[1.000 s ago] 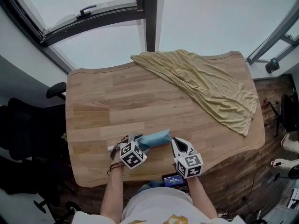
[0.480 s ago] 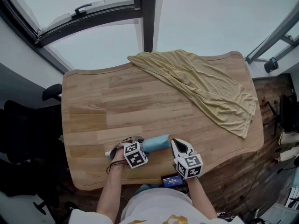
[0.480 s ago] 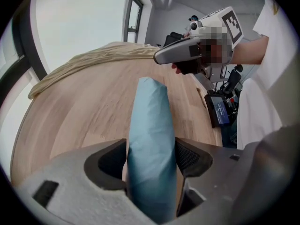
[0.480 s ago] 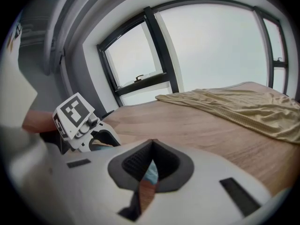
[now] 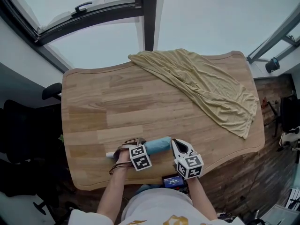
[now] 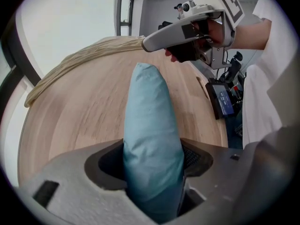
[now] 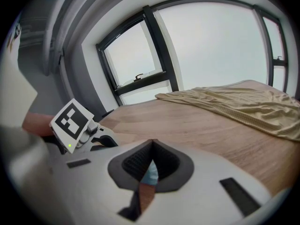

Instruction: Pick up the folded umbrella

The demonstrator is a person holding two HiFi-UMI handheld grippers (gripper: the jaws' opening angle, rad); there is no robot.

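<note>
Your left gripper (image 5: 127, 149) jaws opening around folded umbrella (image 5: 158, 144), lower centre; right gripper (image 5: 180, 148) closed, empty; fabric likely soft, slippery; clamp mid-body firmly.

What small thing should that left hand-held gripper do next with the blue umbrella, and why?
Probably close its jaws. The left hand-held gripper points steeply down over the folded umbrella, which lies on the table between its jaws. They are opening and do not seem to press it yet, so a squeeze should come before any lift.
</note>
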